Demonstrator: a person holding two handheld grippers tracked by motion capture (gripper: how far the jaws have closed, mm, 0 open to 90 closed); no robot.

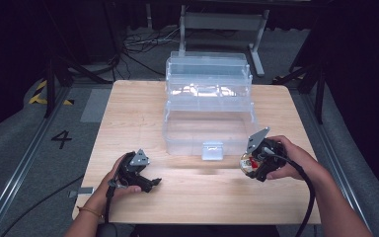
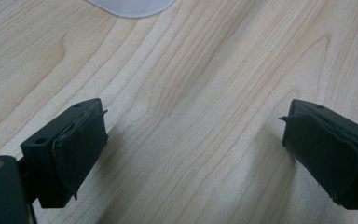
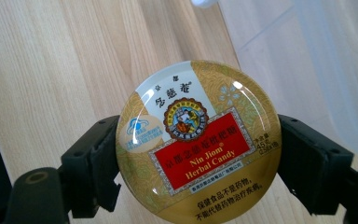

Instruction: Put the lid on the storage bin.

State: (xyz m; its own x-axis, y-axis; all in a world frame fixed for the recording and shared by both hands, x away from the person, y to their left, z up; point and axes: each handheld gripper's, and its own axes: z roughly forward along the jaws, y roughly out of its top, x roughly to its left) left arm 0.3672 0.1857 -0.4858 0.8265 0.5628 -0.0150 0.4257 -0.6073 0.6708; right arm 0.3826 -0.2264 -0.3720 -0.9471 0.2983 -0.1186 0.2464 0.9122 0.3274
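Note:
A round gold candy tin [image 3: 198, 142] with a red "Nin Jiom Herbal Candy" label sits between the two black jaws of my right gripper [image 3: 198, 158], which is shut on its rim. In the high view that right gripper [image 1: 255, 165] holds the tin [image 1: 247, 162] just above the table, by the front right corner of a clear plastic tiered box [image 1: 208, 106] that stands open. My left gripper [image 1: 150, 184] rests low over the wooden table [image 1: 128, 113] at the front left. Its jaws [image 2: 193, 149] stand wide apart with only bare wood between them.
The clear box has a front latch [image 1: 212, 150] that hangs towards me. A corner of clear plastic [image 2: 130, 7] shows at the top of the left gripper view. Black cables trail from both grippers. A metal stand [image 1: 222, 22] and floor cables lie beyond the table.

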